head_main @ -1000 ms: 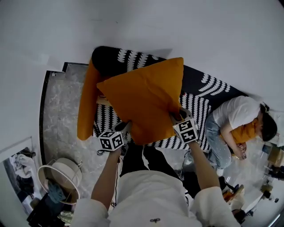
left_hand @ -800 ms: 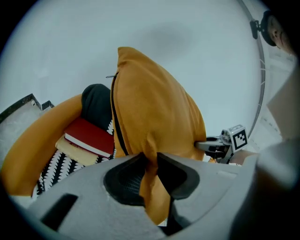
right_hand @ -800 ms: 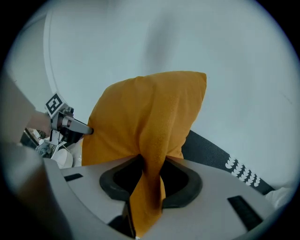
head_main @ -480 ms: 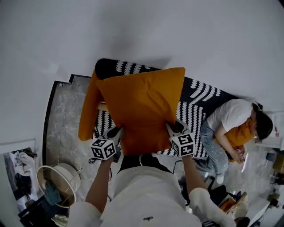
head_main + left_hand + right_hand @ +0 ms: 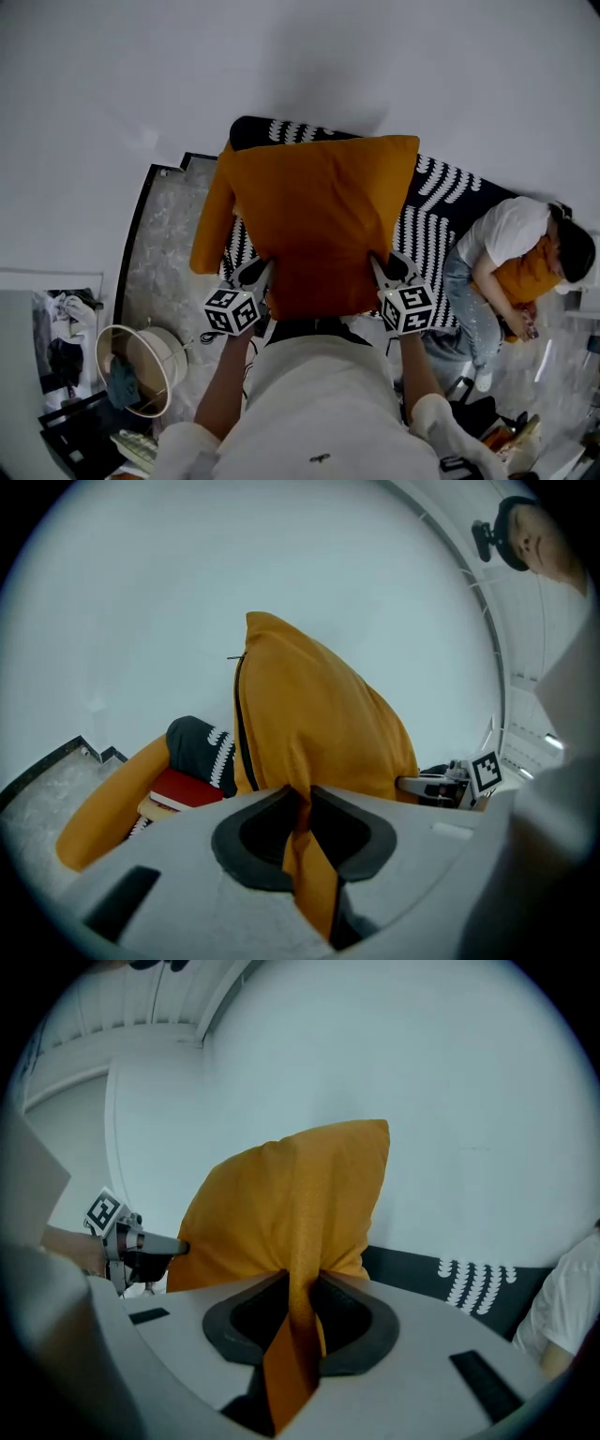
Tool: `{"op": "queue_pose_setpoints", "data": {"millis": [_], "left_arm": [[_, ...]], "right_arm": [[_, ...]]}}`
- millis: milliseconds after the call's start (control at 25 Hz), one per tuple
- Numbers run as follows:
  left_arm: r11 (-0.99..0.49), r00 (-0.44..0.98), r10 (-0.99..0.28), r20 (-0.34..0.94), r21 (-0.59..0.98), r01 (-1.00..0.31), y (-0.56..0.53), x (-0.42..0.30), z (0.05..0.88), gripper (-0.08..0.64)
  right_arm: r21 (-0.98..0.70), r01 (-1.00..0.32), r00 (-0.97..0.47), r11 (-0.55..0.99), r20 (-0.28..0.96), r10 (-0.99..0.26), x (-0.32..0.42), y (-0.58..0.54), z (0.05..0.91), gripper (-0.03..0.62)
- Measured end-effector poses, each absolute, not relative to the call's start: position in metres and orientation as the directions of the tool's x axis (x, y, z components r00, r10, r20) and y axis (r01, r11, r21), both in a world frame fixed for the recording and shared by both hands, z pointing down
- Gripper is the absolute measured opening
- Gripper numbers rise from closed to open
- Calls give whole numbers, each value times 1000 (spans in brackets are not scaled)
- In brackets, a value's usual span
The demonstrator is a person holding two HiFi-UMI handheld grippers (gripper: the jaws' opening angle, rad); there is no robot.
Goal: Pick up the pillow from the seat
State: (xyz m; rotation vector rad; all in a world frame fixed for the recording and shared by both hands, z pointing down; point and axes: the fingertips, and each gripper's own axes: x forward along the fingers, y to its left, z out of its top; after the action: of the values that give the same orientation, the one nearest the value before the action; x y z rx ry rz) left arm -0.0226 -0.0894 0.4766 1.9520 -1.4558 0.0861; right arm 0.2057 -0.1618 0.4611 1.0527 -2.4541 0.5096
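A large orange pillow [image 5: 319, 225] hangs upright in front of me, above the black-and-white patterned seat [image 5: 441, 187]. My left gripper [image 5: 258, 274] is shut on its lower left corner; in the left gripper view the orange pillow [image 5: 319, 724] is pinched flat in the left gripper [image 5: 302, 803]. My right gripper [image 5: 387, 269] holds the lower right corner. Its jaws are closing, and a fold of the pillow [image 5: 291, 1194] is squeezed in the right gripper [image 5: 302, 1288]. The pillow hides the middle of the seat.
A second orange cushion [image 5: 211, 234] leans on the seat's left end, beside a red book [image 5: 183, 789]. A person [image 5: 506, 248] sits at the seat's right end with another orange cushion. A round lampshade [image 5: 141, 366] and clutter stand on the marble floor [image 5: 169, 272] at lower left.
The pillow has come up higher and squarer in front of me, still held by both lower corners. Both grippers rose with it, and the view shifted slightly.
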Motion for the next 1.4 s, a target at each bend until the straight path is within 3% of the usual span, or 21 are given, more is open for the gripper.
{"op": "queue_pose_setpoints", "data": {"millis": [520, 1000, 1400], "left_arm": [[-20, 221, -857, 466, 398, -917, 13, -30, 455, 55], [-91, 270, -865, 422, 397, -913, 71, -82, 439, 49], [-116, 326, -885, 333, 520, -846, 139, -166, 440, 46]], "right_arm": [[-338, -618, -769, 710, 448, -456, 192, -79, 477, 84], [-329, -673, -731, 662, 427, -532, 148, -10, 459, 72], [-233, -738, -666, 633, 399, -630, 73, 72, 424, 66]]}}
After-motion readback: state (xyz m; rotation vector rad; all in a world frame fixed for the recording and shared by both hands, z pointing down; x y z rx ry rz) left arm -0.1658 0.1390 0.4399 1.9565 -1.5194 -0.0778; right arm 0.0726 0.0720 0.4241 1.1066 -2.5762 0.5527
